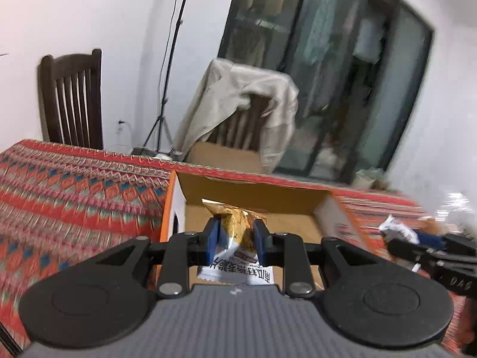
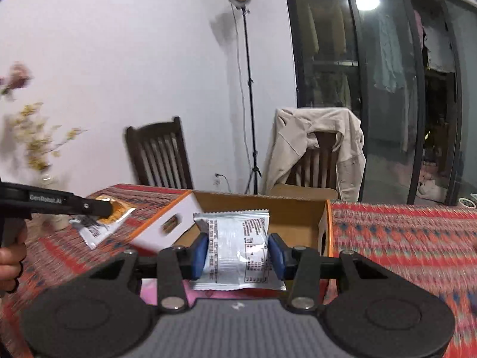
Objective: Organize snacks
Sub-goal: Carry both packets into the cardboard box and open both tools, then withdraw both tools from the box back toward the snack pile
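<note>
My left gripper [image 1: 235,235] is shut on a yellow and white snack packet [image 1: 235,238] and holds it over the near edge of an open cardboard box [image 1: 247,188] with orange and white sides. My right gripper [image 2: 238,252] is shut on a silver snack packet [image 2: 235,247], back side facing me, in front of the same box [image 2: 298,208]. The left gripper with its packet [image 2: 101,220] shows at the left of the right wrist view. The right gripper [image 1: 417,244] shows at the right of the left wrist view.
The box stands on a table with a red patterned cloth [image 1: 74,191]. Two dark wooden chairs [image 2: 161,155] stand behind it, one draped with a beige jacket [image 2: 322,146]. A lamp stand [image 2: 250,89], dried flowers [image 2: 32,137] and glass doors [image 2: 387,89] are behind.
</note>
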Available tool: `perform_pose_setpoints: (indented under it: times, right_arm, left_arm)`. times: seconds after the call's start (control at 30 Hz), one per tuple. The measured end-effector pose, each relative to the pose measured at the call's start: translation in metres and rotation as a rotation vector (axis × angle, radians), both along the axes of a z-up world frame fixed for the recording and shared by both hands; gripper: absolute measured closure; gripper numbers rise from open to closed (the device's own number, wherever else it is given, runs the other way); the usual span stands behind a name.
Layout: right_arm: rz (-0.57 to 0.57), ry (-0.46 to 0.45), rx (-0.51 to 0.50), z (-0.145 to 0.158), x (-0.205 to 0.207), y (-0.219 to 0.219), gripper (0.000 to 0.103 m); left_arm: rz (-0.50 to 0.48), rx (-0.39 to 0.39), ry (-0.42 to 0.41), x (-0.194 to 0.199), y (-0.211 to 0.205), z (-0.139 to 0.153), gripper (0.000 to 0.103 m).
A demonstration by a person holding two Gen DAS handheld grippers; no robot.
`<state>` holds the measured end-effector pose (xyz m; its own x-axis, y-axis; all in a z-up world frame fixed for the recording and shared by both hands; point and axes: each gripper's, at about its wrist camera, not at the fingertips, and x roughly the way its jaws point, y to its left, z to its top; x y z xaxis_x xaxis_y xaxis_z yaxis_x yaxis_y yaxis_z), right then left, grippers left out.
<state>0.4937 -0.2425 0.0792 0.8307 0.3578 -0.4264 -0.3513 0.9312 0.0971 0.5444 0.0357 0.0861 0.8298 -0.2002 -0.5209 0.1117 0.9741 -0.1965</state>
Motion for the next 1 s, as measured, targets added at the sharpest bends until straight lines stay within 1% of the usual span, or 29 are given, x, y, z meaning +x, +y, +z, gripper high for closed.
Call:
perform_pose_setpoints:
  times: [0.07,0.1,0.13,0.2,0.27,0.3,0.37,0.4,0.43,0.47,0.5,0.53,0.57,0.63,0.7,0.77,0.83,0.87,0.9,0.97,1.0]
  right_arm:
    - [-0.025,0.077,-0.015,-0.007,0.06,0.007,0.06]
    - [-0.036,0.126,-0.018,-0.013,0.092,0.01,0.06]
    - [-0.064,0.164,-0.028,-0.02,0.12,0.013,0.06]
    - [-0.101,0.205,-0.103,-0.035,0.164,0.023,0.06]
    - [-0.123,0.252,-0.18,-0.051,0.201,0.033,0.06]
    - [-0.139,0.275,-0.216,-0.059,0.216,0.037,0.06]
    - [-0.167,0.307,-0.267,-0.075,0.237,0.042,0.058]
    - [-0.177,0.31,-0.3,-0.082,0.244,0.045,0.052]
    - [-0.187,0.313,-0.322,-0.087,0.246,0.047,0.049]
    - [-0.179,0.309,-0.326,-0.088,0.244,0.048,0.047]
    - [-0.163,0.284,-0.316,-0.085,0.241,0.049,0.044]
    - [-0.165,0.268,-0.313,-0.083,0.237,0.048,0.039]
    - [-0.174,0.249,-0.309,-0.078,0.233,0.048,0.032]
    - [-0.172,0.221,-0.288,-0.066,0.229,0.044,0.031]
    - [-0.171,0.203,-0.248,-0.048,0.218,0.037,0.031]
    - [-0.171,0.186,-0.205,-0.029,0.203,0.027,0.03]
    - [-0.176,0.166,-0.169,-0.009,0.184,0.015,0.027]
    - [-0.178,0.155,-0.161,0.001,0.172,0.01,0.024]
    - [-0.182,0.143,-0.157,0.009,0.161,0.004,0.024]
    - [-0.186,0.122,-0.152,0.024,0.133,-0.006,0.023]
    - [-0.185,0.112,-0.143,0.032,0.116,-0.011,0.023]
  left_arm:
    - [0.047,0.048,0.051,0.054,-0.007,-0.016,0.077]
    - [0.052,0.08,0.072,0.078,-0.012,-0.025,0.077]
    - [0.062,0.095,0.09,0.095,-0.014,-0.032,0.077]
    - [0.069,0.128,0.131,0.13,-0.017,-0.047,0.077]
    - [0.084,0.149,0.193,0.154,-0.017,-0.062,0.075]
    - [0.088,0.165,0.217,0.164,-0.017,-0.068,0.073]
    - [0.094,0.17,0.219,0.172,-0.016,-0.075,0.058]
    - [0.084,0.167,0.209,0.173,-0.016,-0.075,0.057]
    - [0.074,0.155,0.201,0.17,-0.014,-0.072,0.053]
    - [0.063,0.14,0.184,0.168,-0.013,-0.069,0.05]
    - [0.058,0.136,0.172,0.165,-0.012,-0.067,0.048]
    - [0.057,0.139,0.162,0.158,-0.01,-0.062,0.047]
    - [0.058,0.14,0.156,0.155,-0.008,-0.058,0.047]
    - [0.048,0.138,0.149,0.143,-0.005,-0.047,0.046]
    - [0.042,0.138,0.136,0.126,-0.003,-0.032,0.042]
    - [0.031,0.136,0.123,0.105,-0.002,-0.014,0.028]
    - [0.024,0.127,0.103,0.08,0.0,0.008,0.025]
    - [0.019,0.126,0.088,0.066,0.0,0.018,0.024]
    - [0.014,0.132,0.072,0.051,0.0,0.028,0.023]
    - [0.01,0.153,0.033,0.016,-0.002,0.048,0.016]
    - [0.006,0.16,0.014,-0.003,-0.002,0.057,0.015]
